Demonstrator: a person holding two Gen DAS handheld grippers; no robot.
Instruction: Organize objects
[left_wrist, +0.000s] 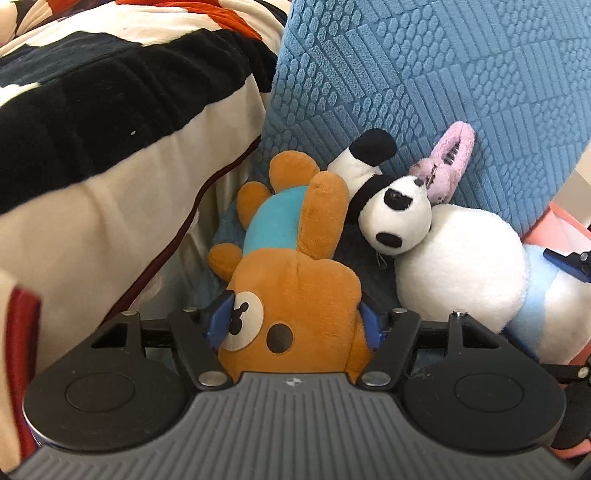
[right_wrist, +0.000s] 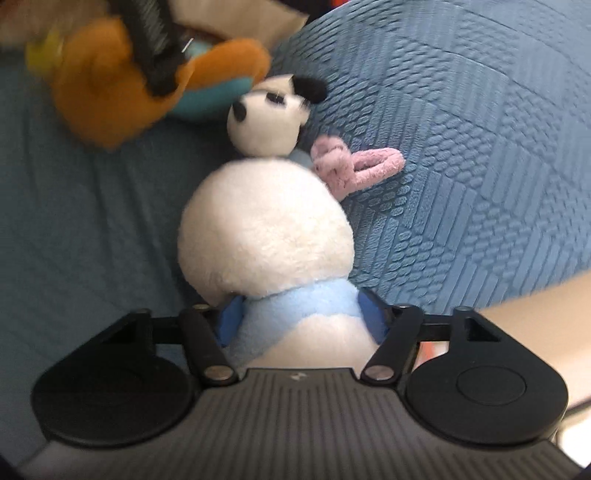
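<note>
Plush toys crowd the foot of a big blue textured cushion (left_wrist: 424, 74), the landmark for everything in view. An orange bear in a turquoise shirt (left_wrist: 291, 258) lies just left of the cushion's base, its long axis running from the feet near the cushion back to the head, which sits between the blue pads of the left tongs (left_wrist: 295, 325); those tongs pinch the head from both sides. A white plush with a pale blue band (right_wrist: 266, 236) lies in front of the cushion, long axis pointing at it, its blue band clamped in the right tongs (right_wrist: 295, 317). A small black-and-white panda (left_wrist: 399, 218) rests between the two toys, touching both, with a fuzzy pink hair clip (left_wrist: 448, 162) against the cushion behind it. A lift looks likely to jostle the panda.
</note>
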